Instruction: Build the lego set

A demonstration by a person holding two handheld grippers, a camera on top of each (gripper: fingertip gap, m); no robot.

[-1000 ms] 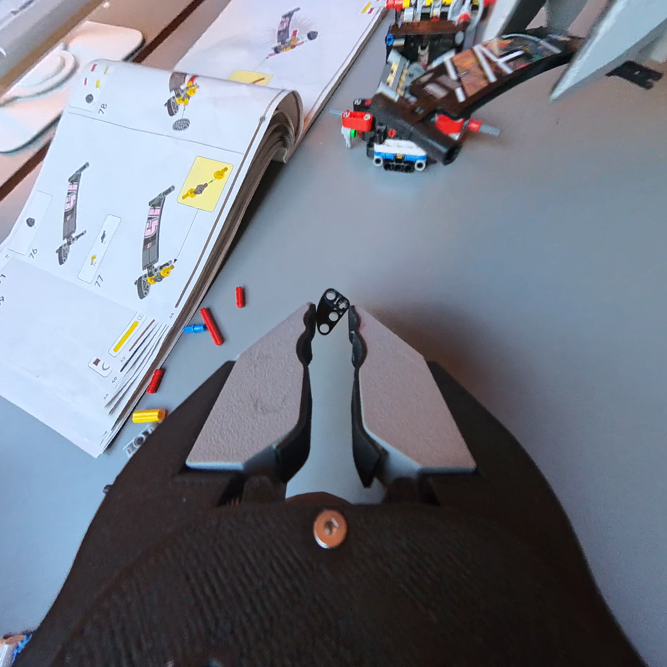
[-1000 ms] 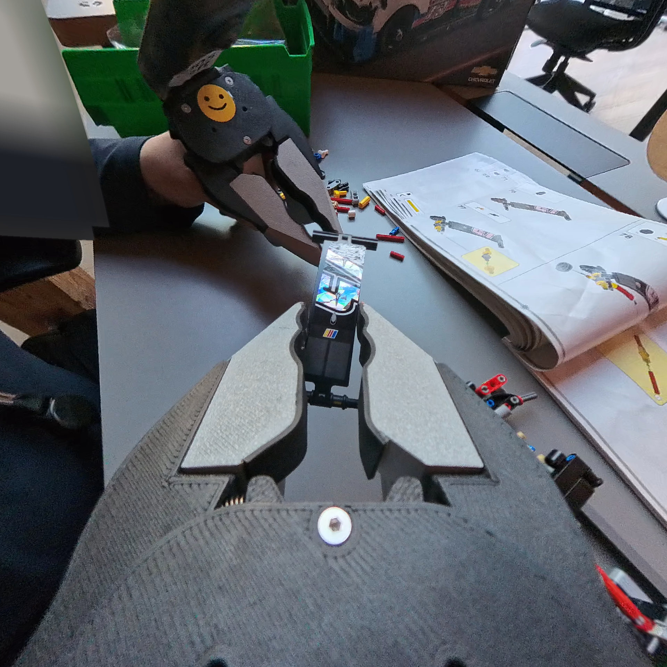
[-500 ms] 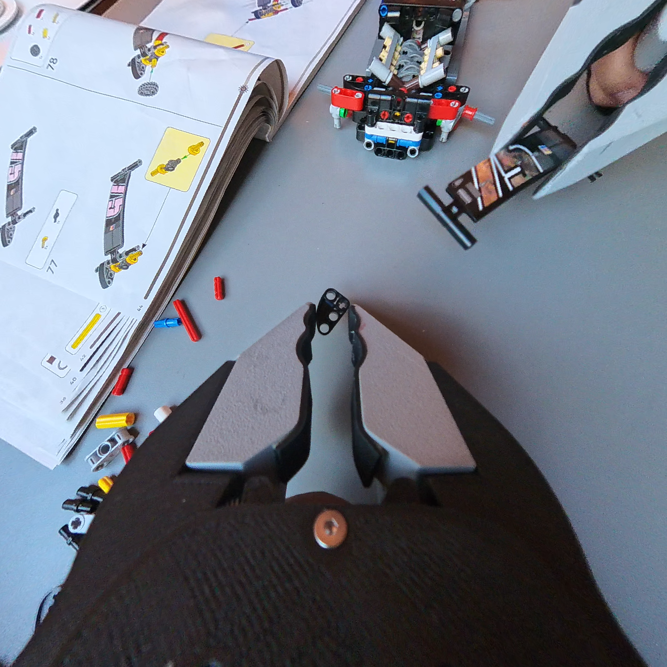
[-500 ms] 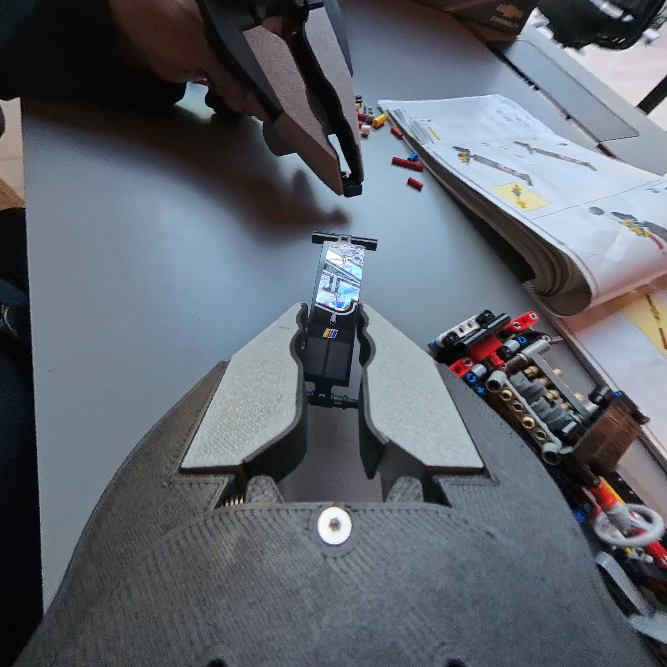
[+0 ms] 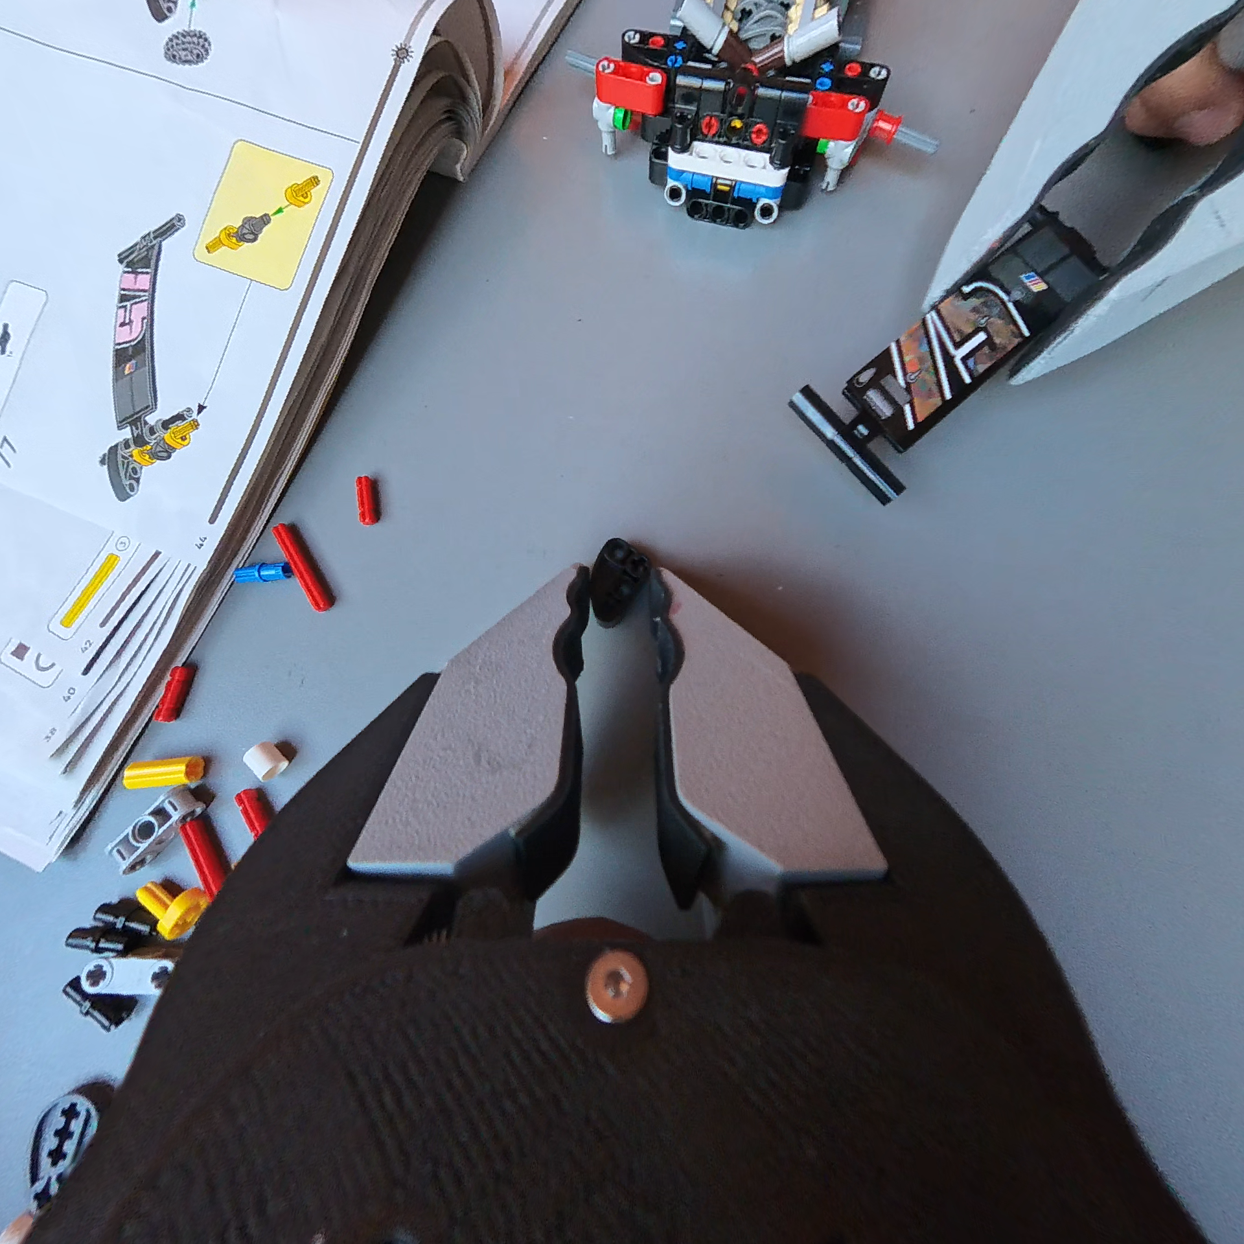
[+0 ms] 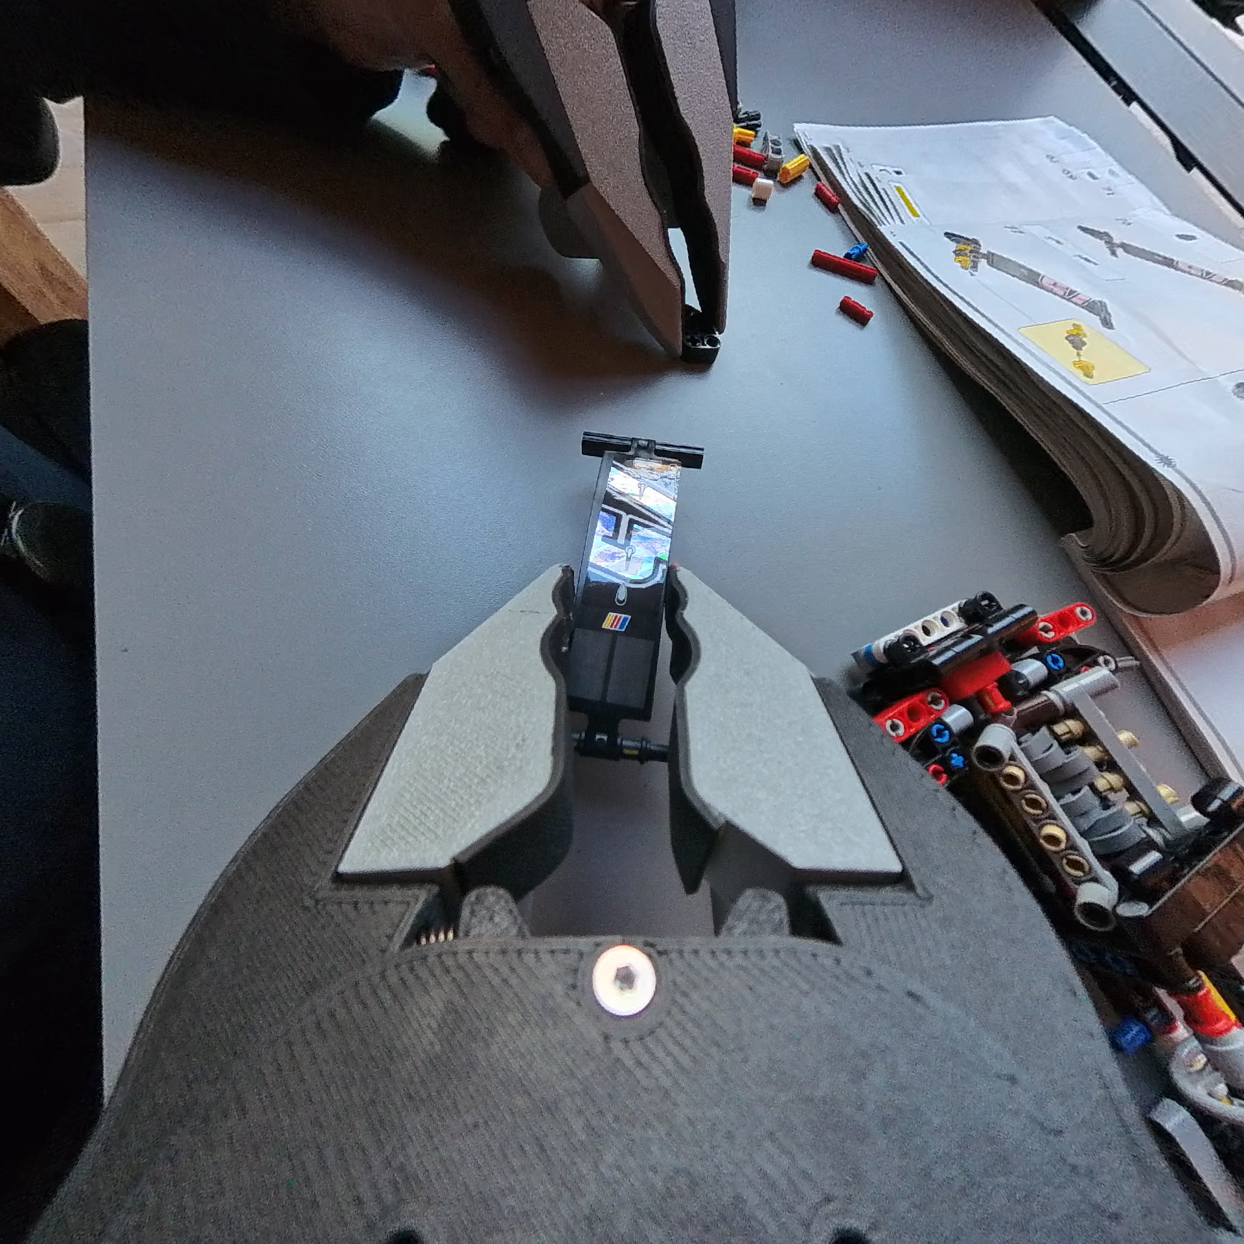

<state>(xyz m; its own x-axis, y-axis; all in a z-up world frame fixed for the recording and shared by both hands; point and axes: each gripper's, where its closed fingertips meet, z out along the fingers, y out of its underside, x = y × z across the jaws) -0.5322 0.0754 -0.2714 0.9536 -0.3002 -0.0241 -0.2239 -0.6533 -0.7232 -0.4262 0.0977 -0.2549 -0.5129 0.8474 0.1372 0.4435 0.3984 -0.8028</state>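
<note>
Black panel [image 6: 623, 606], long and narrow with a shiny holographic sticker, sits at the centre of my right wrist view, pinched along both its long edges by my right gripper [image 6: 618, 579]; its crossbar end points away over the grey table [image 6: 303, 404]. In my left wrist view the same panel appears at upper right. My left gripper [image 5: 618, 580] has its jaws nearly together, nipping a small black connector piece [image 5: 616, 579] at the very tips, low over the table. Loose red, blue and yellow pins [image 5: 303, 565] are scattered at the left of that frame beside the open instruction booklet [image 5: 168, 303]. A partly built model chassis [image 5: 727, 128] stands at top centre.
</note>
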